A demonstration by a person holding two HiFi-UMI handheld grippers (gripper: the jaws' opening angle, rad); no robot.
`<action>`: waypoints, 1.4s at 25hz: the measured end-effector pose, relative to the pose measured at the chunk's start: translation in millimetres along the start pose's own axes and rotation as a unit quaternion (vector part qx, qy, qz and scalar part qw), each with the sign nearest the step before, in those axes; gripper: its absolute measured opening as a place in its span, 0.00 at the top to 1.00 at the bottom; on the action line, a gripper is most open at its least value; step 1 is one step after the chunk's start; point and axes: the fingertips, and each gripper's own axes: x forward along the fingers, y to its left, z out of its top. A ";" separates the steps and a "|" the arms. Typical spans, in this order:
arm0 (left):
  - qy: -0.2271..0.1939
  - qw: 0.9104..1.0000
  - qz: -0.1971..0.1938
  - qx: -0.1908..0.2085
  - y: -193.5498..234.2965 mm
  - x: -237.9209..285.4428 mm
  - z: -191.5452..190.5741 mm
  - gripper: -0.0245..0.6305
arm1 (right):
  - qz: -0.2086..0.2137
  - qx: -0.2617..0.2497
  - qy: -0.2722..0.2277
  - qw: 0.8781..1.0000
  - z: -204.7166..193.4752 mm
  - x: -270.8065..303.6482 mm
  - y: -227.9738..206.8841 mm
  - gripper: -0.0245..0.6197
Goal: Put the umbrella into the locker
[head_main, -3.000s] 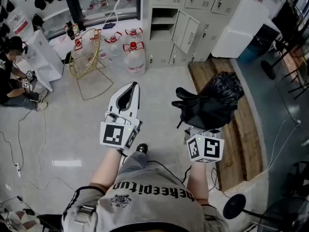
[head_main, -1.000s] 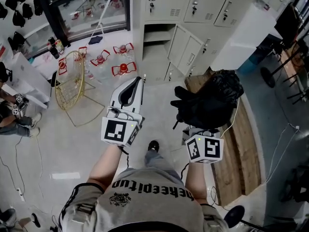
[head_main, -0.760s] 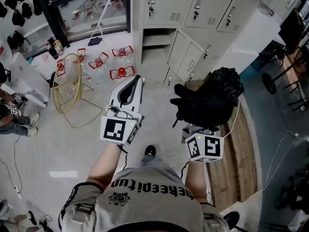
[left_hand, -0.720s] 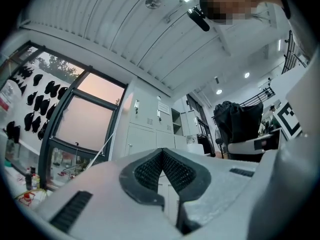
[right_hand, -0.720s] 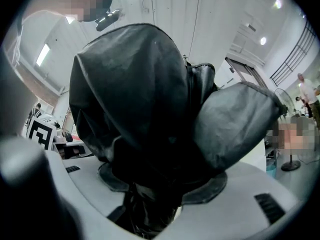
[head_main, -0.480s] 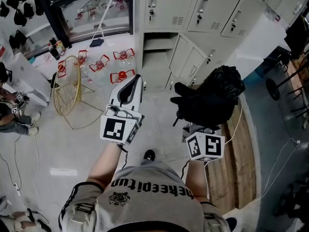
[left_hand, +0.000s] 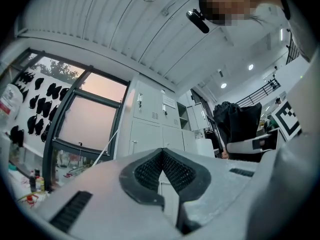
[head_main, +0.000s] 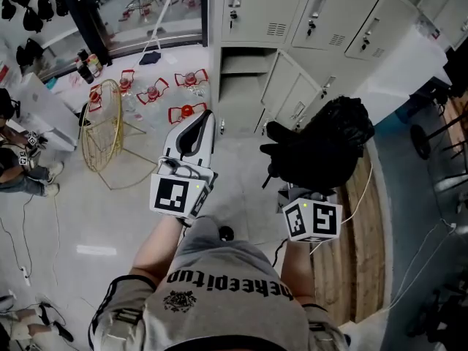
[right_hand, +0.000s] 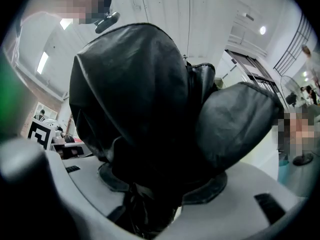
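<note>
A black folded umbrella (head_main: 322, 152) is bunched up, and my right gripper (head_main: 307, 178) is shut on it; its fingertips are hidden beneath the fabric. In the right gripper view the umbrella (right_hand: 135, 109) fills most of the picture above the right gripper (right_hand: 165, 184). My left gripper (head_main: 204, 120) is shut and holds nothing; in the left gripper view the left gripper (left_hand: 162, 154) shows its pads meeting. Grey lockers (head_main: 270, 6) stand ahead, and one open compartment (head_main: 241, 64) lies just beyond the left gripper's tip, with an open door (head_main: 292, 93) to its right.
A gold wire rack (head_main: 99, 123) and red-handled water bottles (head_main: 183, 86) stand on the floor at the left. A wooden platform (head_main: 358, 218) runs along the right, with a white cabinet (head_main: 398, 72) behind it. A person (head_main: 18, 159) sits at the far left.
Both grippers have been carried closer to the lockers, which now sit lower and larger in the head view. The umbrella stays in the right gripper; the left stays shut.
</note>
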 end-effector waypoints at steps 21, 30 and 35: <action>-0.008 1.000 -0.013 -0.002 79.2 132.0 -33.7 0.96 | 0.000 -0.006 0.005 1.000 -23.8 151.3 -24.6 0.58; -0.011 0.999 -0.032 -0.008 119.7 193.8 -49.2 0.96 | -0.021 -0.008 0.007 1.000 -35.5 220.1 -35.3 0.58; -0.010 0.999 -0.037 -0.008 143.1 219.3 -58.0 0.96 | -0.028 -0.006 0.013 1.000 -46.0 253.4 -37.0 0.58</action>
